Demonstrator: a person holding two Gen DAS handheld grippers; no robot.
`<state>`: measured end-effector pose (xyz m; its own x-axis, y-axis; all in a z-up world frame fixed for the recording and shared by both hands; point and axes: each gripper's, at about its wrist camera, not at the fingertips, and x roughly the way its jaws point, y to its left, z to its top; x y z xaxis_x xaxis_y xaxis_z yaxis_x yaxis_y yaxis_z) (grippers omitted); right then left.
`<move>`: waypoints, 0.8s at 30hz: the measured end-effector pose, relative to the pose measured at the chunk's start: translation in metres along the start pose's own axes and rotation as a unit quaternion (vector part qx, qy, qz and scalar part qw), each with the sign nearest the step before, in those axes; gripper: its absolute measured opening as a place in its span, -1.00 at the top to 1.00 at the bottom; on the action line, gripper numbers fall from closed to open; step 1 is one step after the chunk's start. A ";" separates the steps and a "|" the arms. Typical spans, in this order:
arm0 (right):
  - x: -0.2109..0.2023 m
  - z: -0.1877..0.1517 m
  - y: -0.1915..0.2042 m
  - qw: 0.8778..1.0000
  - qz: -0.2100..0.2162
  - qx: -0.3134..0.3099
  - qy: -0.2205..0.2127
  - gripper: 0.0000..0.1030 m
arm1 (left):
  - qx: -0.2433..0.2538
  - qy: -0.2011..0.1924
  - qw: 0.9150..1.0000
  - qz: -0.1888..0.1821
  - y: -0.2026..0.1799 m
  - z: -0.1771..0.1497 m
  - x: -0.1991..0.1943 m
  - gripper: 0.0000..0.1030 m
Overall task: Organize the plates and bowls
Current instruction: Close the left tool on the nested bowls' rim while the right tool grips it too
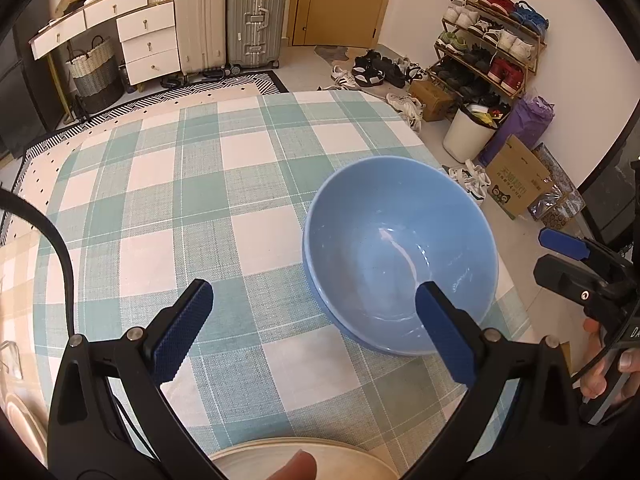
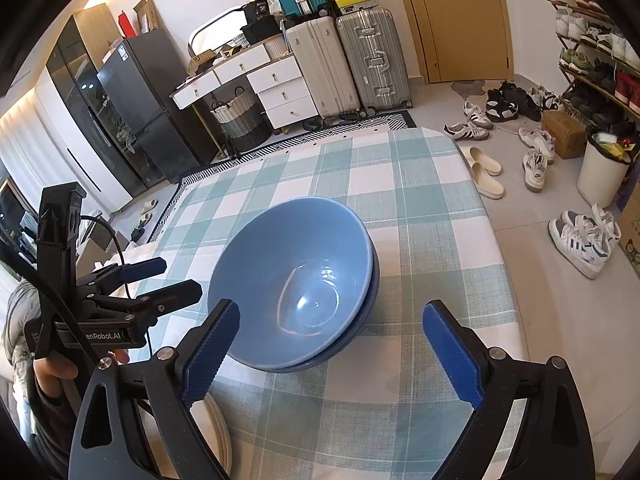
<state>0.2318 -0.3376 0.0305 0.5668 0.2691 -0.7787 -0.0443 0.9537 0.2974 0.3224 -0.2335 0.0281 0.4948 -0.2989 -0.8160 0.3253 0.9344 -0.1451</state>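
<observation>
Both grippers are spread wide with nothing in them: the left gripper hangs right over a pale round plate, and the right gripper has its knurled blue pads apart. Just ahead of each sit two glossy blue bowls, nested, on the woven teal-checked tablecloth.

Table under teal-and-white checked cloth. Two nested blue bowls rest on it; cream plates just beside bowls, near edge.

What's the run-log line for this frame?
left gripper: open, empty | right gripper: open, empty | blue bowls: two nested on table | plates: near edge
</observation>
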 end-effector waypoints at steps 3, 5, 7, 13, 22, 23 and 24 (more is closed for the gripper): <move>0.000 0.000 0.000 1.000 0.000 -0.001 -0.001 -0.84 | -0.004 -0.001 1.000 -0.003 0.001 0.000 0.000 -0.95; 0.000 0.000 0.000 1.000 0.000 0.000 -0.001 -0.84 | -0.010 -0.003 1.000 -0.005 0.003 -0.001 -0.002 -0.95; 0.000 -0.001 0.000 1.000 0.000 0.000 -0.001 -0.84 | -0.015 -0.006 1.000 -0.007 0.006 0.000 -0.003 -0.95; 0.004 -0.002 -0.002 1.000 -0.002 0.001 0.003 -0.84 | -0.017 -0.004 1.000 -0.009 0.008 0.000 -0.002 -0.95; 0.012 -0.002 -0.004 1.000 0.003 0.000 0.012 -0.85 | -0.020 0.007 1.000 -0.013 0.008 -0.001 0.013 -0.95; 0.013 -0.002 -0.004 1.000 0.003 0.000 0.013 -0.85 | -0.020 0.008 1.000 -0.013 0.006 -0.001 0.014 -0.95; 0.012 -0.002 -0.004 1.000 0.003 0.001 0.013 -0.85 | -0.021 0.009 1.000 -0.013 0.007 0.000 0.017 -0.95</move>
<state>0.2375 -0.3375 0.0187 0.5454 0.2784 -0.7906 -0.0457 0.9517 0.3036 0.3328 -0.2318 0.0134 0.4721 -0.3203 -0.8213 0.3037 0.9337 -0.1896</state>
